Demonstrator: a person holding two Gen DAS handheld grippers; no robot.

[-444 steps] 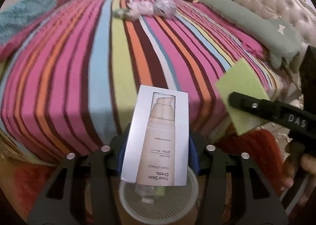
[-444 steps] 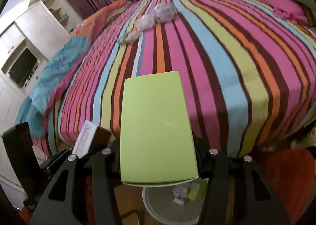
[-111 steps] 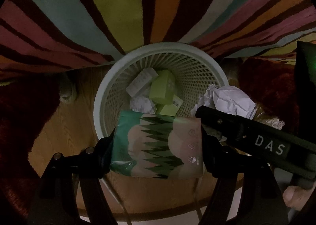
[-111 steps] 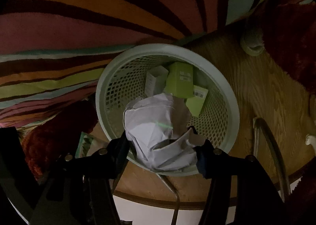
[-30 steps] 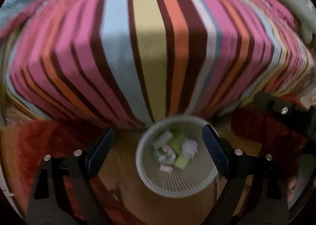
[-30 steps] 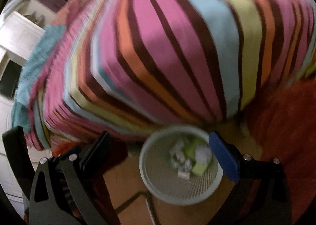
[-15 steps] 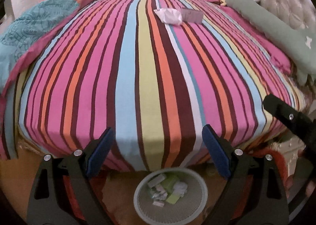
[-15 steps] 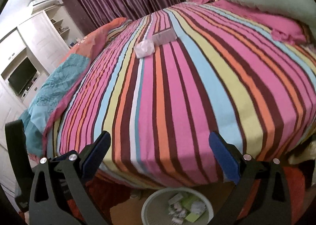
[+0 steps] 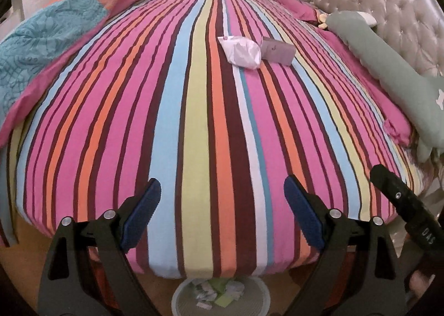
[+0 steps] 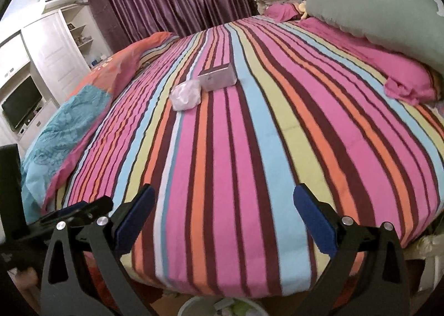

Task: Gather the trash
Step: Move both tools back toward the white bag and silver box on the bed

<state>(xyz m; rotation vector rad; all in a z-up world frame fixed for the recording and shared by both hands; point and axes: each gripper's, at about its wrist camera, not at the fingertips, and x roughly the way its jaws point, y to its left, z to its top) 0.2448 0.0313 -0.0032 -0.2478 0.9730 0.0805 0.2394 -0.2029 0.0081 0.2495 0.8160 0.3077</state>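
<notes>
Two trash items left on the striped bed (image 9: 194, 111), upper centre of frame: crumpled white wrapper (image 9: 242, 51) touching a small grey box (image 9: 278, 51); basket (image 9: 222, 298) at bottom edge, partly under the bed's overhang. Left tool (image 9: 222, 213) and right tool (image 10: 222, 216) both wide, empty. Risk: items touch, so one grab may nudge the other; only legible text, "DAS" on the right tool's arm, lower right.

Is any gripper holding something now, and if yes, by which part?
Nothing is held. The left gripper and right gripper are both open and empty above the bed.
</notes>
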